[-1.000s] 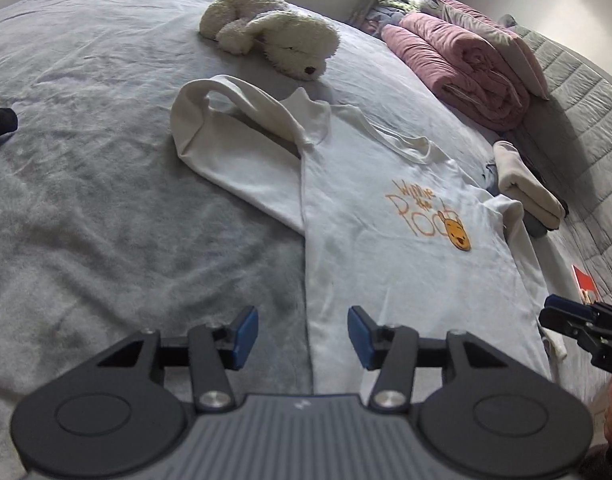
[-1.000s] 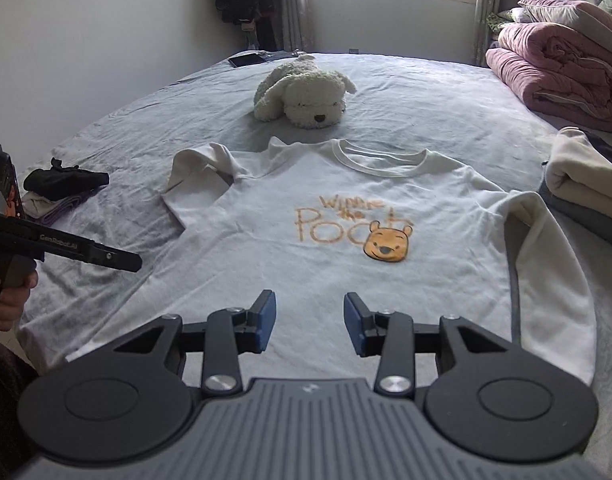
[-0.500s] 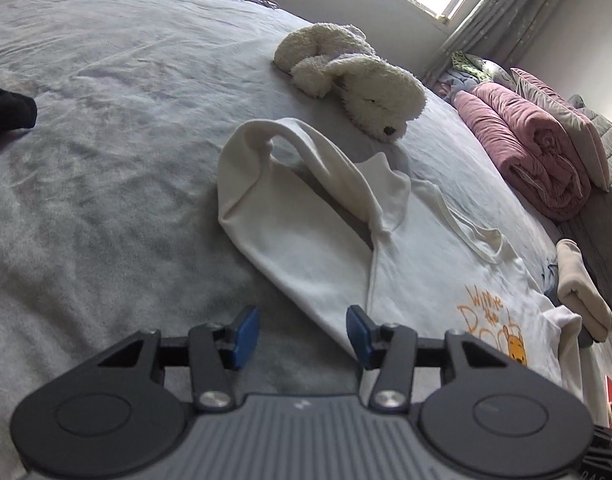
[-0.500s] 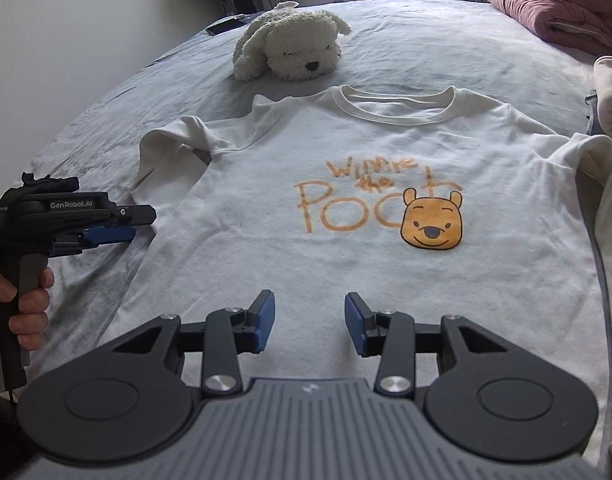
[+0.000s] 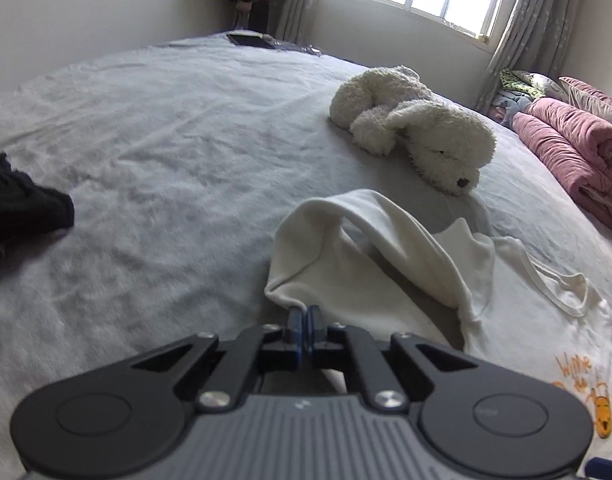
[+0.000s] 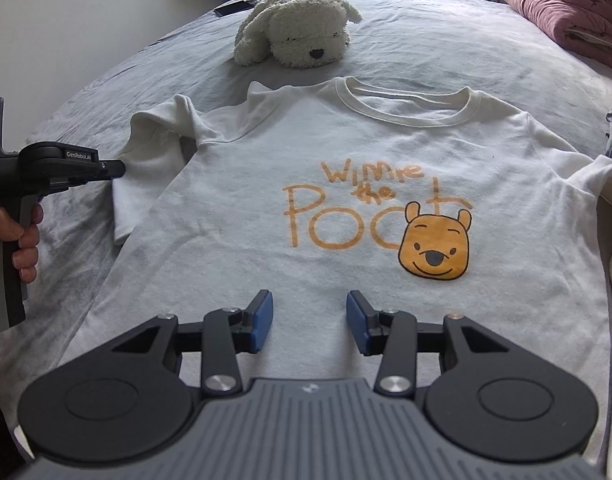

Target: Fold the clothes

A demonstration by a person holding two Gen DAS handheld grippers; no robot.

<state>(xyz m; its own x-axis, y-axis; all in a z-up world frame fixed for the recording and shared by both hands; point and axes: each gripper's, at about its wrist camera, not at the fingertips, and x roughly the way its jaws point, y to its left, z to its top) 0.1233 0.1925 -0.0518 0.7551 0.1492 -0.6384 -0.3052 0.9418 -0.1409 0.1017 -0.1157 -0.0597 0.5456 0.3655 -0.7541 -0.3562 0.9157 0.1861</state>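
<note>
A white sweatshirt (image 6: 346,152) with an orange bear print lies face up on the grey bed (image 5: 146,140). Its left sleeve (image 5: 346,248) is doubled back in a loop beside the body. My left gripper (image 5: 305,316) is shut, its blue pads pinched on the near edge of that sleeve. In the right wrist view the left gripper (image 6: 120,168) meets the sleeve (image 6: 154,152) from the left, held by a hand (image 6: 22,236). My right gripper (image 6: 309,322) hovers open over the shirt's lower front, below the print, with nothing between its fingers.
A white plush dog (image 5: 418,132) lies just beyond the collar. Rolled pink quilts (image 5: 578,152) line the right side. A black garment (image 5: 22,208) sits at the left edge of the bed, and a dark flat device (image 5: 250,39) at its far end.
My left gripper swung from the shirt's hem side to the folded sleeve and shut on its edge. My right gripper came lower and closer over the shirt front, still open.
</note>
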